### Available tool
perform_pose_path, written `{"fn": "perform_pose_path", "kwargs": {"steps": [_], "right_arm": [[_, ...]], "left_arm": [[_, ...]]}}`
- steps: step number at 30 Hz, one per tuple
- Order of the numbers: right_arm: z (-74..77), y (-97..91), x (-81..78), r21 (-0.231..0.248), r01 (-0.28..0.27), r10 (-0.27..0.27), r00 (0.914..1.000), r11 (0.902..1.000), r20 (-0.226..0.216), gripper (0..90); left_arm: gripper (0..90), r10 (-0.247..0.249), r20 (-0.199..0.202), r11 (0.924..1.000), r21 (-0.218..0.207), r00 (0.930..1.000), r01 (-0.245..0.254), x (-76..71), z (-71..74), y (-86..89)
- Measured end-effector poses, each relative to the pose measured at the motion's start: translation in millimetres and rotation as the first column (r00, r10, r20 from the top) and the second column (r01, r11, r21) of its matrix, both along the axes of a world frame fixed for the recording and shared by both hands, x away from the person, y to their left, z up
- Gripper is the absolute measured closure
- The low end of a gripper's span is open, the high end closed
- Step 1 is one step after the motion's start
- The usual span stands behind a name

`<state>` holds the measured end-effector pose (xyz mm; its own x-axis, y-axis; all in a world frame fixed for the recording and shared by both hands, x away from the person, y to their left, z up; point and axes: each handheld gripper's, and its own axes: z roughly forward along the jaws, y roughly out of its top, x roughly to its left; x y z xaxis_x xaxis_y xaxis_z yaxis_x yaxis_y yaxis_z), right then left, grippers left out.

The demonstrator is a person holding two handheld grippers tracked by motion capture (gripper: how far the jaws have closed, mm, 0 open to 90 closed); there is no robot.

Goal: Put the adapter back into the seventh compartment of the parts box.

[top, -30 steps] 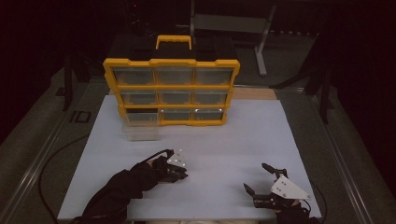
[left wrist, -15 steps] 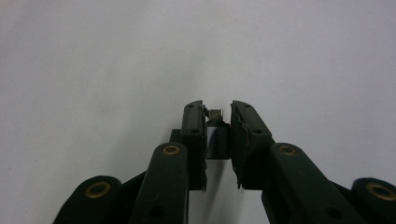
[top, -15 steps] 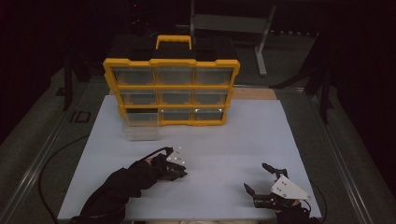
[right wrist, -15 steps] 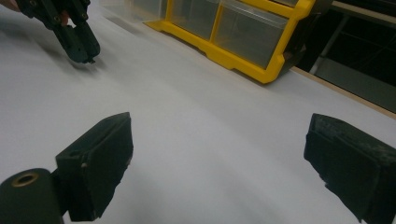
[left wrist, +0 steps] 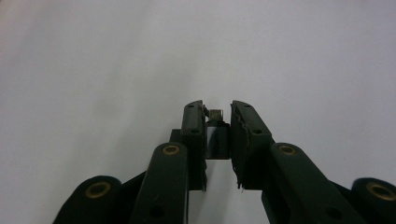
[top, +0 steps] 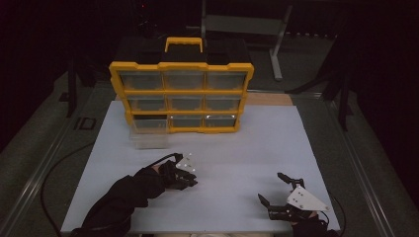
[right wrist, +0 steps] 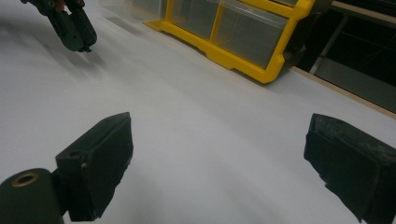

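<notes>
Left tool sits low over the white desk, just in front of the clear drawer pulled out of the yellow organizer. It's pinching a small dark part with a metal tip between its jaws. Over on the right, the right tool rests near the desk's front edge, spread wide with nothing in it.

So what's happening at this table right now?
A person works with two hand-held grippers on a white table. The left gripper is closed on a small dark part with a metal tip, holding it just above the table. The right gripper rests open near the front edge, with nothing between its jaws. A yellow drawer organiser stands at the back, its clear bottom-left drawer pulled out.
</notes>
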<state>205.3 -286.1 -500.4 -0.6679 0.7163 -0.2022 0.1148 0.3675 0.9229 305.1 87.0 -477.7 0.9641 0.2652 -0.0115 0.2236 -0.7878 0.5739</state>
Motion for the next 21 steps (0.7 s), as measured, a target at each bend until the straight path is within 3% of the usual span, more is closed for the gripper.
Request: {"fn": "perform_pose_path", "kwargs": {"steps": [21], "right_arm": [[0.2, -0.1, 0.0, -0.004, -0.004, 0.004, 1.0, 1.0, 0.003, 8.2]], "left_arm": [[76.7, -0.007, 0.024, 1.0, 0.002, 0.9997, 0.007, 3.2, 26.7, 1.8]]}}
